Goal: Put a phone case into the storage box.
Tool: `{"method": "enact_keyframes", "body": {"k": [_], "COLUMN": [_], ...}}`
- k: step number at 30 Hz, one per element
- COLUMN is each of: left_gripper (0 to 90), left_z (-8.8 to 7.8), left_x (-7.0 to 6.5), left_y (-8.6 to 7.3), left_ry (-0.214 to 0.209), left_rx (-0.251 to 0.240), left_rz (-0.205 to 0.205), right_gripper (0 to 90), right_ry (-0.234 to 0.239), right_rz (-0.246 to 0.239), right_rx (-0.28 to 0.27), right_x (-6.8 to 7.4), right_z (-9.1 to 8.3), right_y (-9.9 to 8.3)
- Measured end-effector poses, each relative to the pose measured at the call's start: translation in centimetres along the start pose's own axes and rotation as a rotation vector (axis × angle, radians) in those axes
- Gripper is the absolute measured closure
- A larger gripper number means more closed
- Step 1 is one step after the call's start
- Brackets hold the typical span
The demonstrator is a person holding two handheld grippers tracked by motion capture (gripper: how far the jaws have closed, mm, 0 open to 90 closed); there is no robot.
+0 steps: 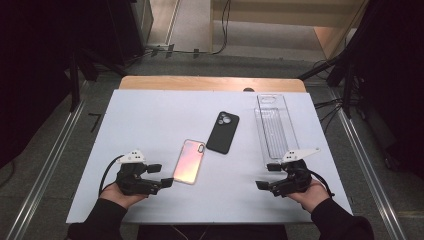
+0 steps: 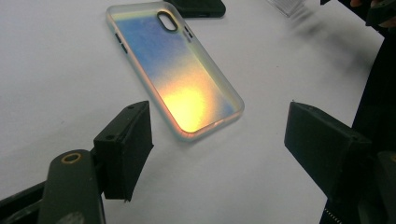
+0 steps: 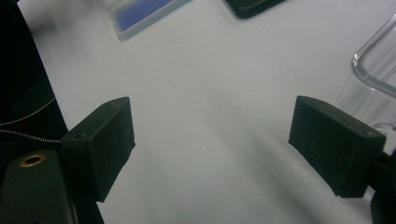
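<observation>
Plainly both pairs of jaws stand wide and empty: left gripper just beside the iridescent phone case (mid-counter, toward the near edge), right gripper near the clear tray.

Bare table lies open between the left gripper and right gripper; ahead, the iridescent phone case, black phone case and clear plastic tray block the way
</observation>
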State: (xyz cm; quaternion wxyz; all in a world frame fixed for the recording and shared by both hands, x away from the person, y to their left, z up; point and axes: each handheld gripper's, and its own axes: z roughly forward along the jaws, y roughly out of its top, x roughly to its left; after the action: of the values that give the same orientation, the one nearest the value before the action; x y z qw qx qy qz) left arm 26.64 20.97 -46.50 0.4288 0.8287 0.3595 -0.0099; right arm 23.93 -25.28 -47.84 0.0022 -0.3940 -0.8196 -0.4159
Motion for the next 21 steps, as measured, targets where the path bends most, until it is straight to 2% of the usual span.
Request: {"method": "enact_keyframes", "body": {"k": [12, 21], "left_gripper": [23.7, 23.7], "left_z": [-0.05, -0.04], "left_x": [0.10, 0.11], "left_y": [0.17, 0.25], "left_ry": [0.009, 0.013], "left_rx": [0.012, 0.015], "left_rz": [-0.023, -0.023], "right_gripper": [12.4, 12.3], "right_ry": [0.002, 0.000], "right_rz": [0.004, 0.006], "right_rx": [0.005, 0.005], "right_x": [0.03, -0.01], "right_z": [0.00, -0.03], "right_y": [-0.11, -0.13]}}
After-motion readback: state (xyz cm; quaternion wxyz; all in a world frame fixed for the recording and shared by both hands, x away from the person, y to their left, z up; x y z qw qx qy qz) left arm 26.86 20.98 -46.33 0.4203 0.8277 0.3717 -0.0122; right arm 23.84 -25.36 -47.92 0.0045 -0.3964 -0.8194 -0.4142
